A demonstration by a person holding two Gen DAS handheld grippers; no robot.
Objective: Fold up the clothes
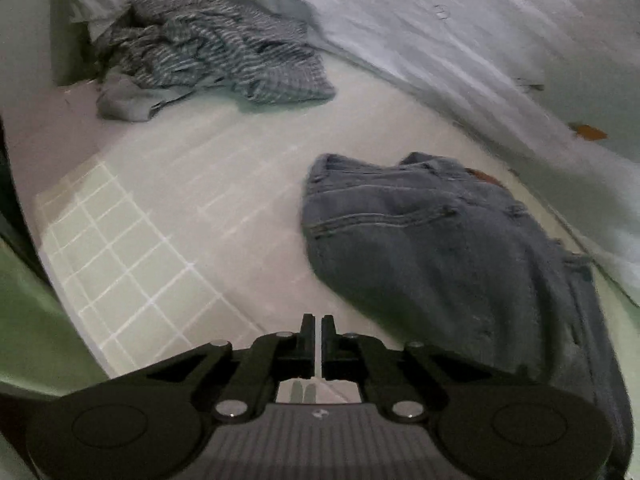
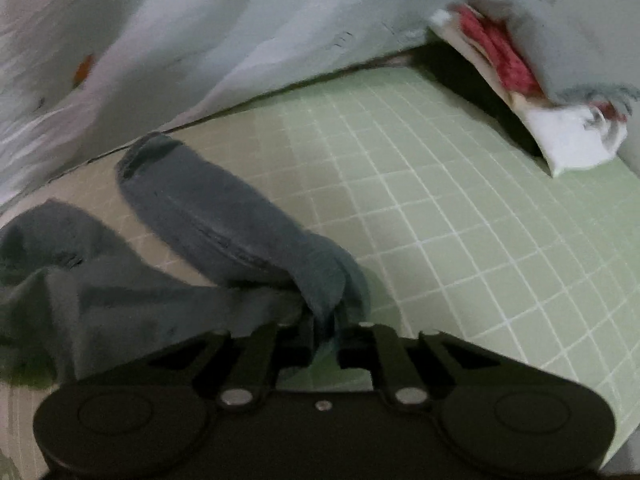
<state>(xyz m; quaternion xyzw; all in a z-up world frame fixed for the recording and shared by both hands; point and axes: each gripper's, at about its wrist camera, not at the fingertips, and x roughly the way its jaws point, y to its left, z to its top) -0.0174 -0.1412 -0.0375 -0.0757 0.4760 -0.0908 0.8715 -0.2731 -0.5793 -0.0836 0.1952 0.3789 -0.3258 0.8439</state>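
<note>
Right-hand black two-finger gripper is pinched on a bunched fold of the faded blue denim jeans, near the hem end of a leg as far as the blur allows; that grip lets the cloth be lifted and carried over as one fold. From the pinch one leg runs away to the far left over the pale green cutting mat with white grid lines, while more denim slumps to the near left. Left-hand black gripper hangs above the mat with its fingers nearly together and nothing between them, just left of the jeans' waistband and pocket end, which lies flat on the near right. My guess is it waits there to pin or take that end. A crumpled grey-and-white striped garment sits far left, apart from the work. Pale draped sheeting lines the far side.
</note>
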